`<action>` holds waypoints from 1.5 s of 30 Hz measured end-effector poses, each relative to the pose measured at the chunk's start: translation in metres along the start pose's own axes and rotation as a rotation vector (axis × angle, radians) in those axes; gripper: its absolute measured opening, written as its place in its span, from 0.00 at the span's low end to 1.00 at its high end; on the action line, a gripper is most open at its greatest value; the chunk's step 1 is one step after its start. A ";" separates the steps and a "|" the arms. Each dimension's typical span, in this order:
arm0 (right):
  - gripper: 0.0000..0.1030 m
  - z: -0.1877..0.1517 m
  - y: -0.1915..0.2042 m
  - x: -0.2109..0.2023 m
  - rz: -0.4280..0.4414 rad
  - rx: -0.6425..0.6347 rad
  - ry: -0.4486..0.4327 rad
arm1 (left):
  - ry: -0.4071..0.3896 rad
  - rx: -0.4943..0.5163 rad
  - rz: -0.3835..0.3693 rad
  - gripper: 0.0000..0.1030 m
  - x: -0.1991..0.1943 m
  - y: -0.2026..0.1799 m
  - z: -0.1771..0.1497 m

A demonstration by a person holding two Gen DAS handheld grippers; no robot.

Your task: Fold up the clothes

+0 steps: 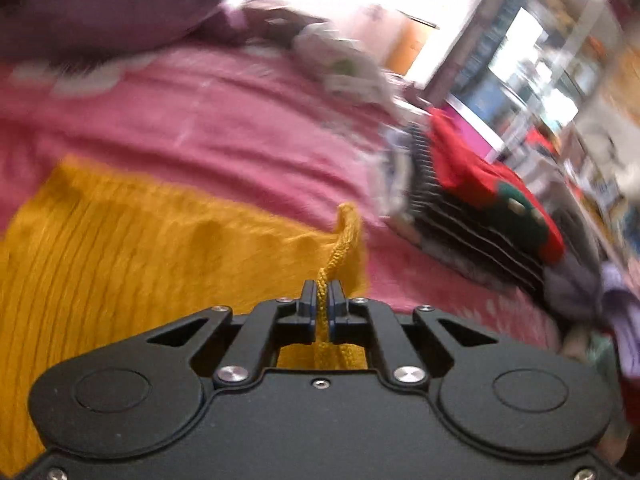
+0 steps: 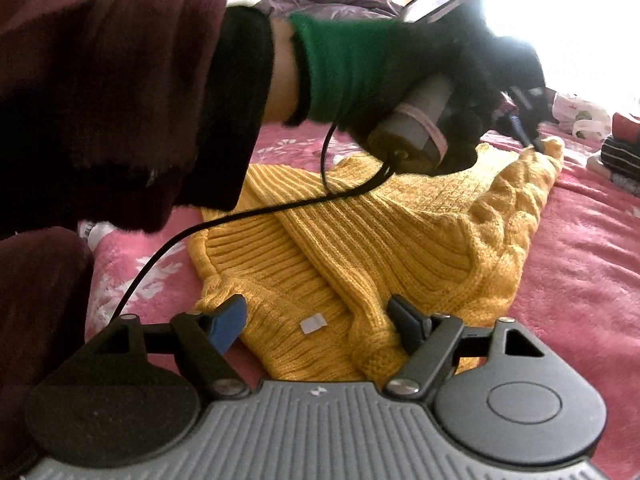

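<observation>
A mustard-yellow knit sweater (image 2: 400, 232) lies partly folded on a pink bedspread (image 2: 580, 272). In the left wrist view my left gripper (image 1: 322, 292) is shut on a corner of the sweater (image 1: 160, 240), and a strip of knit rises between its pads. The right wrist view shows that same left gripper (image 2: 530, 140) pinching the sweater's far corner, held by a gloved hand (image 2: 360, 72). My right gripper (image 2: 320, 320) stands open just over the near edge of the sweater, a white label (image 2: 313, 324) lying between its fingers.
A pile of folded clothes, striped dark with a red garment on top (image 1: 480, 200), sits on the bed to the right. A purple quilt (image 1: 100, 8) lies at the far side. A black cable (image 2: 224, 220) hangs from the left handle across the sweater. A maroon sleeve (image 2: 100, 100) fills the left.
</observation>
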State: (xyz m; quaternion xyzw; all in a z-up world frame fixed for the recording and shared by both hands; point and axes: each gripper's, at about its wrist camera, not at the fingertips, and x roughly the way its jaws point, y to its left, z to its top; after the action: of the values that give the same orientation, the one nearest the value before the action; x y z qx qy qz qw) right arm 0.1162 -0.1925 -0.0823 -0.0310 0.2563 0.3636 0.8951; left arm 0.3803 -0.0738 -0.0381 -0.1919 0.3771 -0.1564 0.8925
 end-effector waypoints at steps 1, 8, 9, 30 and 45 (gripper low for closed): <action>0.76 0.000 0.000 0.000 0.001 0.000 0.000 | 0.007 -0.048 0.017 0.03 0.004 0.009 -0.003; 0.76 0.002 -0.003 -0.001 -0.001 0.003 0.006 | 0.040 -0.023 0.042 0.03 0.002 -0.001 0.000; 0.76 0.002 -0.002 0.000 -0.002 0.002 0.006 | 0.045 -0.005 0.050 0.03 0.001 -0.004 0.003; 0.78 -0.004 0.000 0.003 0.009 0.011 0.007 | 0.016 0.262 0.180 0.10 0.041 -0.033 0.029; 0.78 -0.004 0.006 0.002 -0.009 -0.013 0.011 | 0.052 0.422 0.106 0.17 -0.013 -0.050 -0.045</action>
State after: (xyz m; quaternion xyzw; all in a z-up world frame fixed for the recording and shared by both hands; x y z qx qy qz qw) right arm 0.1117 -0.1874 -0.0859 -0.0400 0.2587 0.3612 0.8950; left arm 0.3326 -0.1221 -0.0362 0.0234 0.3684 -0.1896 0.9098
